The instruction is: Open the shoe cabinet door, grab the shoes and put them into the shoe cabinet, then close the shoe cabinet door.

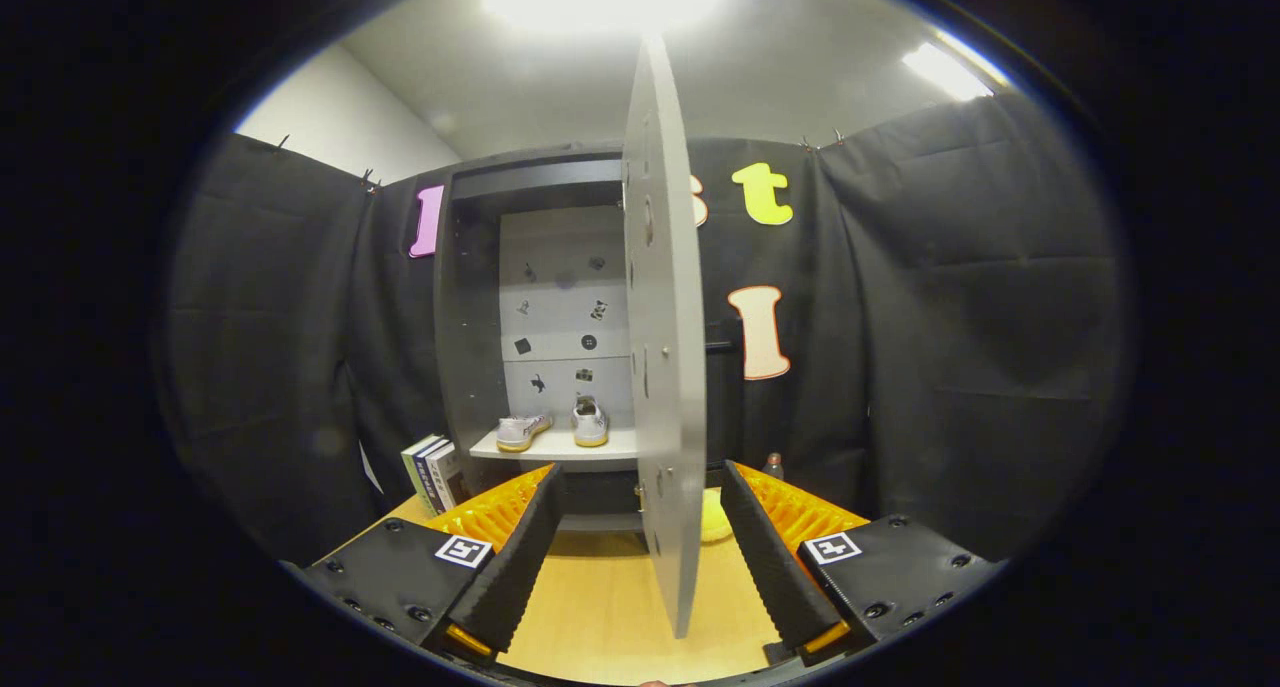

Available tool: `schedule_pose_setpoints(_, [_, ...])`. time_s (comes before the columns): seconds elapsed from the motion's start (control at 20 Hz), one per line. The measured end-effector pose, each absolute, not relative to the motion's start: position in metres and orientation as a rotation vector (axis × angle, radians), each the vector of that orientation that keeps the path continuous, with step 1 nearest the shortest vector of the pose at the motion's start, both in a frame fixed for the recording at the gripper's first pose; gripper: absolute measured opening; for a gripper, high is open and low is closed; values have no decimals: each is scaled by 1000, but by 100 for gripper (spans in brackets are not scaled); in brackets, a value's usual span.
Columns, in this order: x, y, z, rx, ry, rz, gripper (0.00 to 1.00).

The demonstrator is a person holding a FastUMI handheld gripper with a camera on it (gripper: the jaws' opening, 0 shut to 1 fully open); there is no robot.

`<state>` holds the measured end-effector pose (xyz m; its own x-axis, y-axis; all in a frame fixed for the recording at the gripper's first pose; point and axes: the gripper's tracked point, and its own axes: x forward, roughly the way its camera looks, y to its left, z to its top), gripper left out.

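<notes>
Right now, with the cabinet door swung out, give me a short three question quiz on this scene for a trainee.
1. True or false: both shoes sit on the shelf inside the shoe cabinet.
2. The gripper is: A) shut on a shoe, B) open with the door edge between its fingers, C) shut on the door.
3. What leans beside the cabinet, on the side away from the door?

Key: 1 true. 2 B. 3 books.
</notes>
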<state>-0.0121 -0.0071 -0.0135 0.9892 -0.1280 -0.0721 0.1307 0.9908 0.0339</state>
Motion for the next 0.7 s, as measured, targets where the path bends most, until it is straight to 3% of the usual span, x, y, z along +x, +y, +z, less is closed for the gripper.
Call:
schedule_pose_setpoints(0.45, [38, -138, -9, 82, 96, -167, 98])
schedule_pose_setpoints(0.7, [73, -165, -13, 166, 109, -109, 97])
